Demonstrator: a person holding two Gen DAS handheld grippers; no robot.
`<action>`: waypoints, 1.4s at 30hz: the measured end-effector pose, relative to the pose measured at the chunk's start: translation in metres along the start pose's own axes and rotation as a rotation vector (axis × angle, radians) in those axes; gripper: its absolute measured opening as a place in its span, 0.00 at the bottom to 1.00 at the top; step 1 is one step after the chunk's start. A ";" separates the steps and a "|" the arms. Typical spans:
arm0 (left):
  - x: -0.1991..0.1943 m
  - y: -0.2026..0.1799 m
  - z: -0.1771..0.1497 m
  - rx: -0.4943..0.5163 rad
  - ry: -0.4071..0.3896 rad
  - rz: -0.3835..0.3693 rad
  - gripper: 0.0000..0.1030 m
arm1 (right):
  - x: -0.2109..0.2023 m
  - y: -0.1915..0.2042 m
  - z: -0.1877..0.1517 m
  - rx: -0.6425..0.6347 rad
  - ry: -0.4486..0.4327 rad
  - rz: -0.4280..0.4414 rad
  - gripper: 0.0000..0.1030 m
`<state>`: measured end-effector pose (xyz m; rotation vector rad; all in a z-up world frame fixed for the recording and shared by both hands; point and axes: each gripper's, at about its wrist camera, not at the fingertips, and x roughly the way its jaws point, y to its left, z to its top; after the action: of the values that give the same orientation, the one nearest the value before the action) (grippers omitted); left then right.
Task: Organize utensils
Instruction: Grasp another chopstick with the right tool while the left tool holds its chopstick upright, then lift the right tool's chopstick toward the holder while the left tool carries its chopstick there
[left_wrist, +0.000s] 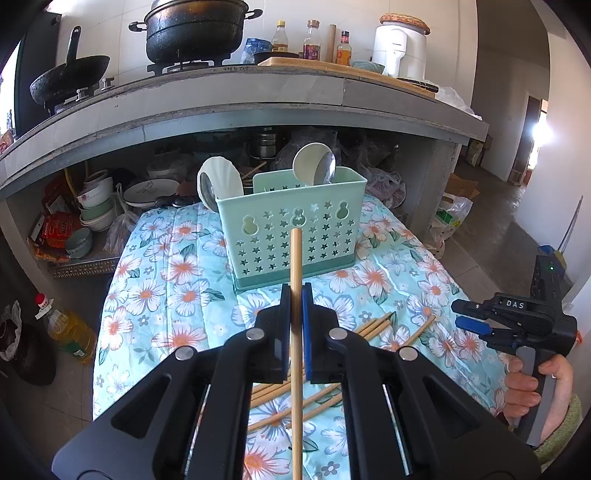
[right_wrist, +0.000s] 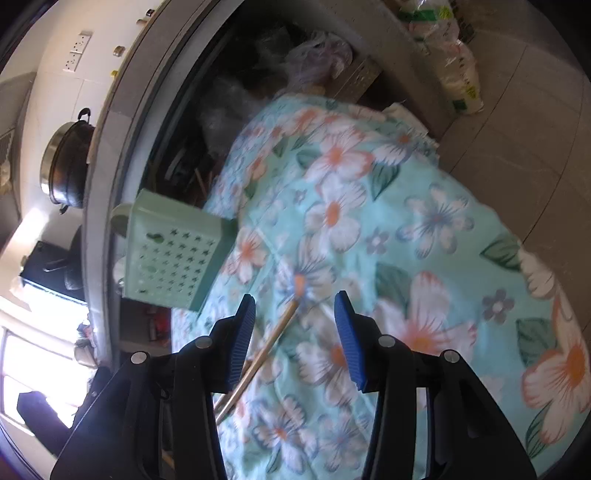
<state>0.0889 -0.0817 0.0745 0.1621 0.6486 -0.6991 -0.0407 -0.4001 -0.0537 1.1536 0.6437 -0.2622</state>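
My left gripper (left_wrist: 296, 295) is shut on one wooden chopstick (left_wrist: 296, 258), held upright above the floral cloth, in front of the green utensil basket (left_wrist: 295, 225). The basket holds two white-and-steel ladles (left_wrist: 317, 162). Several loose chopsticks (left_wrist: 373, 326) lie on the cloth behind my fingers. My right gripper (right_wrist: 294, 314) is open, tilted on its side over the cloth, with chopsticks (right_wrist: 273, 332) lying between its blue pads (right_wrist: 349, 339). The basket (right_wrist: 173, 254) shows to its left. The right gripper also appears in the left wrist view (left_wrist: 476, 317).
The floral cloth (left_wrist: 166, 280) covers a small table. Behind it a concrete counter (left_wrist: 258, 99) carries a black pot, a wok and bottles. Bowls and plates (left_wrist: 107, 199) sit under the counter. An oil bottle (left_wrist: 70, 328) stands on the floor at left.
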 end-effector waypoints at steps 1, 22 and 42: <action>0.000 0.000 0.000 0.000 -0.001 0.000 0.04 | 0.000 0.002 -0.002 -0.002 0.013 0.009 0.43; -0.001 0.001 0.003 -0.009 0.002 0.007 0.04 | 0.065 0.006 -0.011 0.081 0.116 0.011 0.24; -0.008 0.007 0.009 -0.051 -0.026 0.015 0.04 | 0.007 0.073 0.000 -0.239 -0.092 0.033 0.10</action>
<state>0.0937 -0.0750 0.0856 0.1106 0.6388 -0.6689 0.0021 -0.3703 -0.0026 0.9169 0.5586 -0.2031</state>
